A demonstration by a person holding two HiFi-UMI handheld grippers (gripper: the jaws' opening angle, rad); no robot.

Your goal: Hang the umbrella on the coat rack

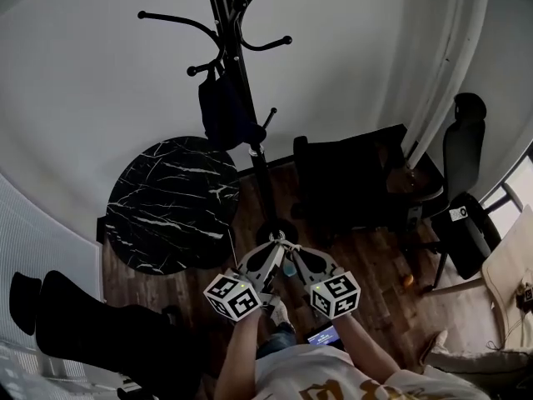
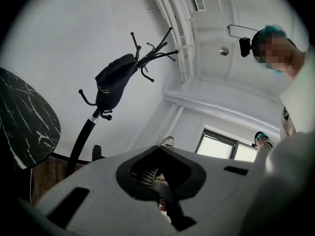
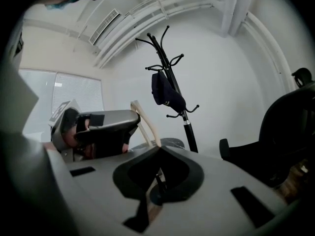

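The black coat rack [image 1: 241,82] stands by the white wall with a dark bag [image 1: 223,111] on one hook. My left gripper [image 1: 273,244] and right gripper [image 1: 293,247] meet tip to tip low in front of its base. Both look shut on the umbrella's pale curved handle [image 3: 142,122], which sticks up past the right gripper's [image 3: 158,149] tips. From the left gripper [image 2: 165,144] only a beige loop of the handle [image 2: 166,140] shows. A pale blue bit of the umbrella [image 1: 288,267] hangs under the tips; the rest is hidden. The rack [image 2: 86,132] and bag [image 2: 114,80] rise ahead.
A round black marble table [image 1: 171,202] stands left of the rack. A black armchair [image 1: 358,182] sits to the right and an office chair [image 1: 462,190] farther right. A dark shape [image 1: 92,323] lies at lower left. The floor is wood.
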